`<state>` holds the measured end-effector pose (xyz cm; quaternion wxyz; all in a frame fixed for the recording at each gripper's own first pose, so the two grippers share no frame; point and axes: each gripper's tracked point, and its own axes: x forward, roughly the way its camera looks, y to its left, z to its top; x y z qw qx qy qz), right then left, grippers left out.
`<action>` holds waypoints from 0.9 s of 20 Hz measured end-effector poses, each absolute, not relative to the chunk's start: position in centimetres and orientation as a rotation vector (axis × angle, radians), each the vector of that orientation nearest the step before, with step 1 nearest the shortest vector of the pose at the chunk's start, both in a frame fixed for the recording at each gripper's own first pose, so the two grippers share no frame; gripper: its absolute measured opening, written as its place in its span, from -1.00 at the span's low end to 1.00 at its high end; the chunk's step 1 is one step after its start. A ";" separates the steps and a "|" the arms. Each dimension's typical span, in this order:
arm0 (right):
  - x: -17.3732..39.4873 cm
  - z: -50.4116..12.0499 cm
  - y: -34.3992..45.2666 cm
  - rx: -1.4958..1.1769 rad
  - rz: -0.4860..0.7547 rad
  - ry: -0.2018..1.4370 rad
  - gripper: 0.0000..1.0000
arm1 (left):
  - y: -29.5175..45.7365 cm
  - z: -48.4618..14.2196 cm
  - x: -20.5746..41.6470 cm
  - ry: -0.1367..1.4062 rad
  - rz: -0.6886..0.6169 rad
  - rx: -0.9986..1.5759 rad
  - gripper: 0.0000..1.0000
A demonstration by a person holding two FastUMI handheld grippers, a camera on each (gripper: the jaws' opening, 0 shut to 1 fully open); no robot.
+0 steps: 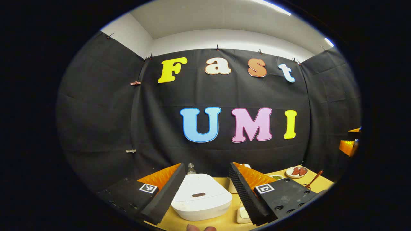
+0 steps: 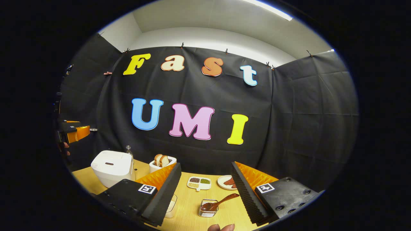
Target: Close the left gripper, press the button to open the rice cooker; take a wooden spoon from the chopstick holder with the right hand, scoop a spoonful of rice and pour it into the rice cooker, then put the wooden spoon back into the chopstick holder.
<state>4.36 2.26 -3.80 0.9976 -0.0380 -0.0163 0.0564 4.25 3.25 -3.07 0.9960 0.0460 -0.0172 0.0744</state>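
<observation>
The white rice cooker [image 1: 199,199] sits on the wooden table with its lid down, straight ahead of my left gripper [image 1: 207,165], which is open and apart from it. A dark oval button [image 1: 198,194] shows on the lid. In the right gripper view the cooker [image 2: 112,166] is at the far left. My right gripper [image 2: 206,165] is open and holds nothing. Below it, a wooden spoon [image 2: 220,202] leans in a small clear holder [image 2: 208,208], handle pointing right. A white cup [image 2: 171,205] stands half hidden behind one of the right gripper's fingers; its contents are unclear.
A white box with bread slices [image 2: 162,162], a divided tray of grains [image 2: 199,183] and a plate of red food [image 2: 228,182] stand at the back of the table [image 2: 189,211]. A small bottle [image 1: 191,167] stands behind the cooker. Black cloth walls close in the booth.
</observation>
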 end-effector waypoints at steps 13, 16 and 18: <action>2.3 -3.6 1.4 -0.123 0.048 -0.018 0.94 | 6.7 -12.8 13.6 0.301 -0.089 -0.002 -0.87; 1.6 -3.5 0.8 -0.140 0.010 -0.009 0.94 | 7.7 -15.5 16.2 0.388 -0.099 0.004 -0.87; 1.2 -3.4 0.3 -0.141 -0.017 -0.002 0.94 | 7.7 -17.2 17.3 0.439 -0.115 -0.002 -0.87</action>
